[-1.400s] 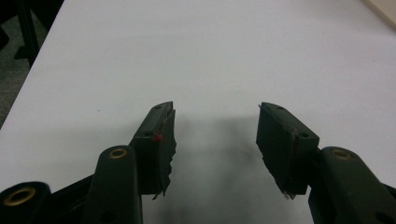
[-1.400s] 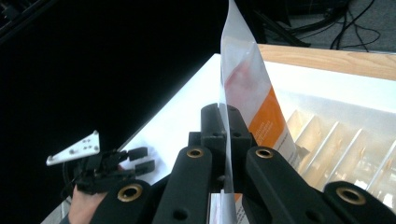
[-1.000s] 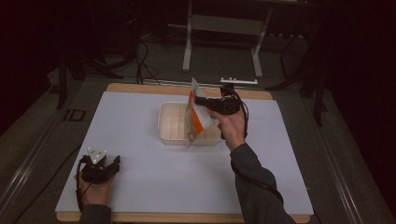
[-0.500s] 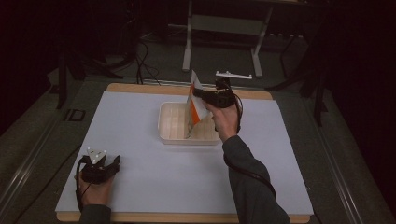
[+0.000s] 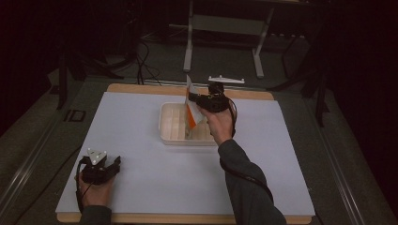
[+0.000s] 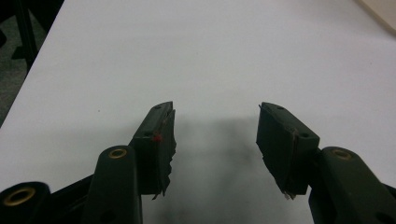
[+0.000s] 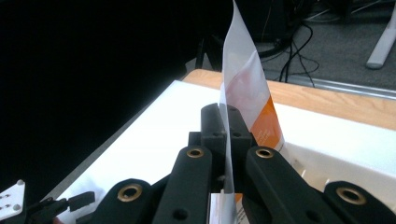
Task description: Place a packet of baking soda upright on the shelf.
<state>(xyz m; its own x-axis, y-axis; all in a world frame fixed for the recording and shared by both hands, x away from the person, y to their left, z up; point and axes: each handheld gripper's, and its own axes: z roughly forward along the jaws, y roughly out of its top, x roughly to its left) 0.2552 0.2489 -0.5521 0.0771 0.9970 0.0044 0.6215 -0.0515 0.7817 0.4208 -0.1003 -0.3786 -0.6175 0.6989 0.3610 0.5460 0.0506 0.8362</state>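
Clamped between the two black jaws of the right gripper (image 7: 226, 122) is being held a thin white and orange packet of flat plastic (image 7: 247, 88), pinched edge-on near its lower half so that its pointed top is rising well above the jaw tips. In the high view the right gripper (image 5: 201, 101) is being carried by the right hand (image 5: 219, 123) above the far side of a shallow cream plastic tray with compartments (image 5: 170, 136), and the white and orange packet (image 5: 191, 105) is being hung upright, slightly tilted, with its lower end over or inside the tray; whether it is touching the tray floor cannot be told. The tray is being kept on a white table sheet (image 5: 141, 117), which is being bordered at the far edge by a strip of bare wooden board (image 5: 141, 87). Just behind the right gripper, past the table edge, a small white flat bracket-like part (image 5: 226, 79) is being seen; what it is cannot be told.

Well apart from the tray, near the table's near-left corner, the left gripper (image 5: 112, 164) is being held low by the left hand (image 5: 96, 190). In the left gripper view its jaws are being held wide apart with nothing between them, the left gripper (image 6: 215, 130) being pointed across bare white table sheet (image 6: 210, 56). Beyond the table, grey floor with black cables (image 5: 141, 58) and a grey metal stand (image 5: 225, 28) are being seen in dim light.
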